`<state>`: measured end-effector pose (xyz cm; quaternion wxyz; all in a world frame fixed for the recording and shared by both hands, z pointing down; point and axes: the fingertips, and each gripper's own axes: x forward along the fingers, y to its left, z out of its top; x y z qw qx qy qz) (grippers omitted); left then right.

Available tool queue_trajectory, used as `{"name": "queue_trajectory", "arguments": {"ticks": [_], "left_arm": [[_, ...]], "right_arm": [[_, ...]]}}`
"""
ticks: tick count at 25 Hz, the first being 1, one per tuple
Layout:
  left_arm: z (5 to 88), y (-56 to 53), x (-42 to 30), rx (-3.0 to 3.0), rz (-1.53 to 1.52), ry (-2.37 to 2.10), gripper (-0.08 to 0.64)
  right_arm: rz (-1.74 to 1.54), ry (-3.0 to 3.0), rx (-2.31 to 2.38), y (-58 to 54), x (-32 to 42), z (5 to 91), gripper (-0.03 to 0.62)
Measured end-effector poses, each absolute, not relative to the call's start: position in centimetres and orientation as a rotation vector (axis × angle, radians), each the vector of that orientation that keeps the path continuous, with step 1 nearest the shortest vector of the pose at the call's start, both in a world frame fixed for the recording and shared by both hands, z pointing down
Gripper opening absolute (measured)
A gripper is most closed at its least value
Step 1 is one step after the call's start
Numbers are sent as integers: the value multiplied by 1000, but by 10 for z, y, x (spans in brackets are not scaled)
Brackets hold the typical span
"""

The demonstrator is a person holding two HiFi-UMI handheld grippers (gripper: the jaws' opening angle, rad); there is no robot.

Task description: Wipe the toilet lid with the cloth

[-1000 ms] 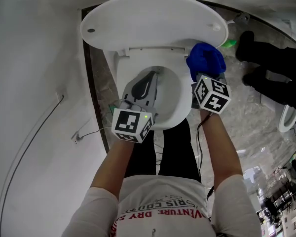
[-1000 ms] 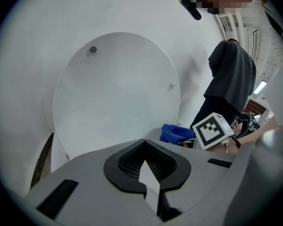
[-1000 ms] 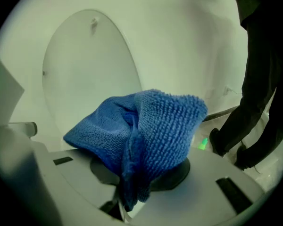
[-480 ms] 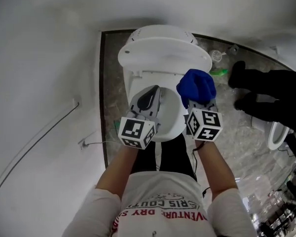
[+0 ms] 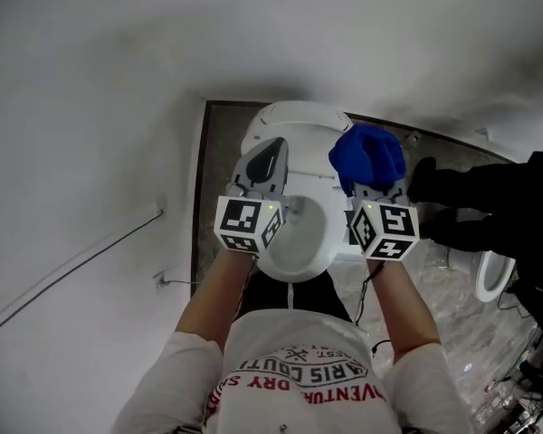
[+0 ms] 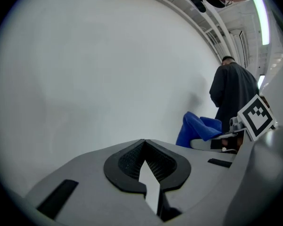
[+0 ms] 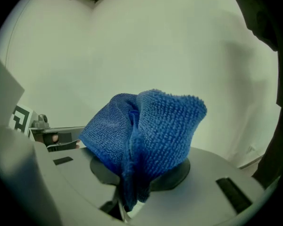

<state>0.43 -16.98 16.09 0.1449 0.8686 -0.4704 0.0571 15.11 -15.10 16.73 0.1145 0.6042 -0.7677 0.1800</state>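
The white toilet (image 5: pixel 299 242) sits below you against the pale wall, its lid (image 5: pixel 300 123) at the far end. A person in dark clothes (image 5: pixel 489 197) stands off its right side. Your left gripper (image 5: pixel 273 147) hangs over the lid's left edge, jaws clenched tip to tip on nothing. Your right gripper (image 5: pixel 366 183) is clamped on the bunched blue cloth (image 5: pixel 368 155), held by the lid's right edge, facing the wall.

Soft even light; ceiling strip (image 6: pixel 260 13) glares; gripper views fisheye w/ dark corners; cloth (image 7: pixel 146 135) sharp.
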Motion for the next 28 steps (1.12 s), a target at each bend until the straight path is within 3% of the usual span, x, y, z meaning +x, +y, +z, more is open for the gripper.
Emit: {"name": "queue_trajectory", "arguments": {"ticks": [8,18,28], "left_arm": [[151,-223,19,2492,243,-1347,6],[188,-253,25,2365,230,-1296,6],[213,-248,28,2446,460,-1288,6]], "right_arm": [[424,-2288,1772,-195,149,130,94],[487,-2196,1717,-237,154,183,94],[590,-2183,1687,-227,150,204,94]]}}
